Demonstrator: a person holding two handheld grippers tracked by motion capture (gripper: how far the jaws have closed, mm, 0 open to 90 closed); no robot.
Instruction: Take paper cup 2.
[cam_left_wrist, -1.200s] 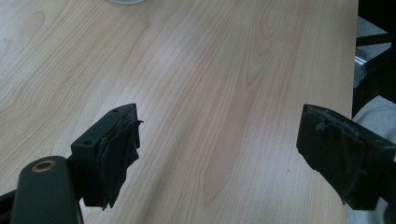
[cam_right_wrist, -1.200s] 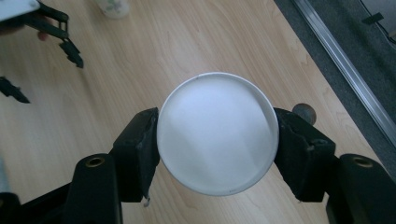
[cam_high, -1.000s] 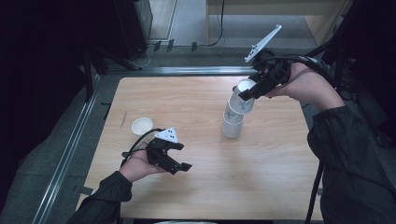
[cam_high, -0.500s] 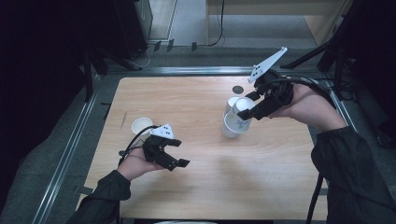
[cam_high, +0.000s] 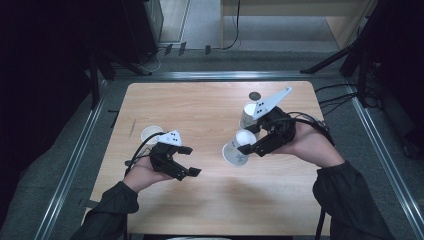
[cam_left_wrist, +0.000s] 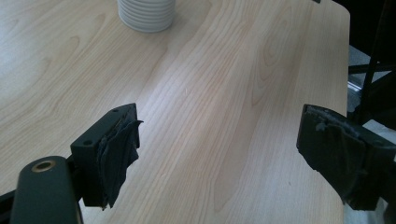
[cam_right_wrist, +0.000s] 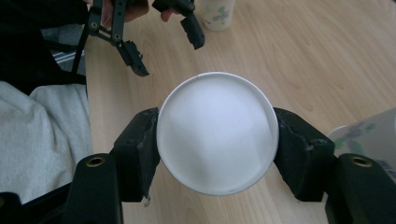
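Right gripper (cam_high: 248, 146) clamped on white paper cup (cam_high: 237, 151), cup tipped on its side over wooden table (cam_high: 200, 105), mouth toward left gripper. In right gripper view cup's round white bottom (cam_right_wrist: 217, 132) sits squeezed between both pads. Left gripper (cam_high: 186, 161) hovers over table near front left, jaws wide apart, nothing between them. Second cup (cam_high: 150, 134) stands just behind left gripper; third printed cup (cam_high: 247, 115) upright behind right gripper. Small dark round thing (cam_high: 254, 95) near far edge, can't tell what.

Left tool (cam_high: 189, 161) low over the table, jaws wide apart, right tool (cam_high: 248, 144) clamped, tilted sideways.
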